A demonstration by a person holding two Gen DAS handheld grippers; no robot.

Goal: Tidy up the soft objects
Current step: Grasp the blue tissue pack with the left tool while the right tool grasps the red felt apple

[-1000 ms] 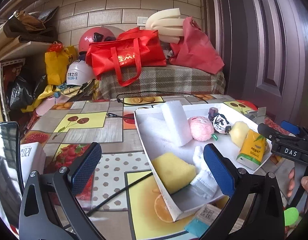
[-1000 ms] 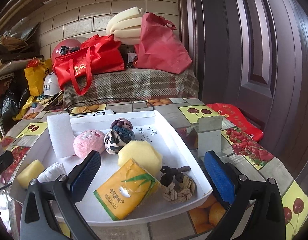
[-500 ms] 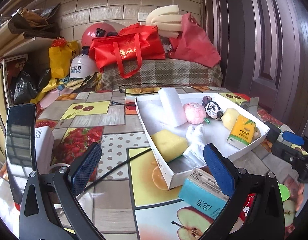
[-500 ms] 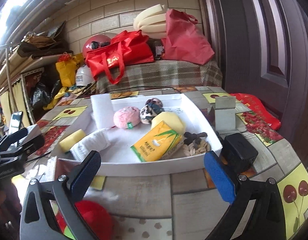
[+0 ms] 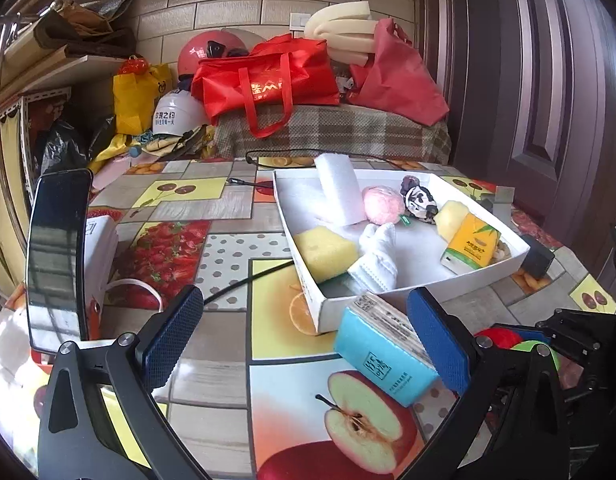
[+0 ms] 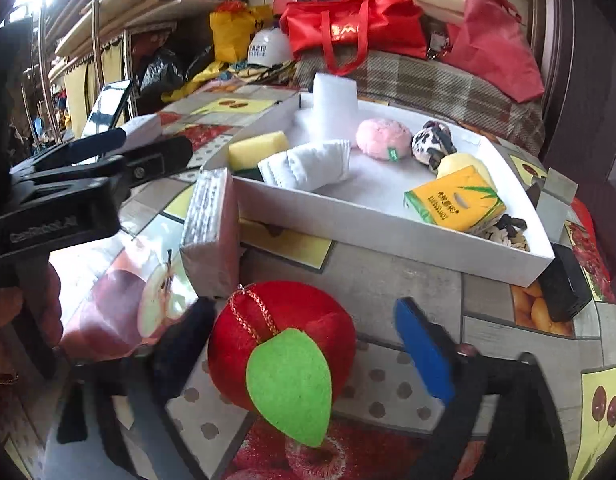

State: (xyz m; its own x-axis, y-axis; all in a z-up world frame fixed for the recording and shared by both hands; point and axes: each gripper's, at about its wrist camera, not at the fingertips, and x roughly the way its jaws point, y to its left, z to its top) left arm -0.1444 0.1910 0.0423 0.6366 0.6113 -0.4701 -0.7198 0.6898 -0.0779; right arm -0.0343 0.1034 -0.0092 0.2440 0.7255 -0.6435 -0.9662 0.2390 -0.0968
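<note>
A white tray (image 5: 483, 276) (image 6: 371, 236) holds several soft things: a white foam block (image 5: 339, 192), a yellow sponge (image 5: 323, 252), a white glove (image 5: 377, 256), a pink plush (image 5: 381, 204) and a yellow tissue pack (image 5: 469, 244). A blue tissue pack (image 5: 381, 348) lies on the table just outside the tray's near corner, by the right finger of my open left gripper (image 5: 308, 344). My open right gripper (image 6: 304, 344) straddles a red plush apple (image 6: 284, 344) with a green leaf; its fingers are apart from the apple.
A phone (image 5: 56, 252) stands propped at the left by a white box (image 5: 102, 248). A black cable (image 5: 244, 284) runs across the tablecloth. A small black box (image 6: 563, 288) sits at the tray's right end. Bags and helmets are piled behind the table.
Both grippers have pulled back from the tray toward the table's near side. The right one has dropped low around the red plush apple; the blue tissue pack now sits close to the left gripper.
</note>
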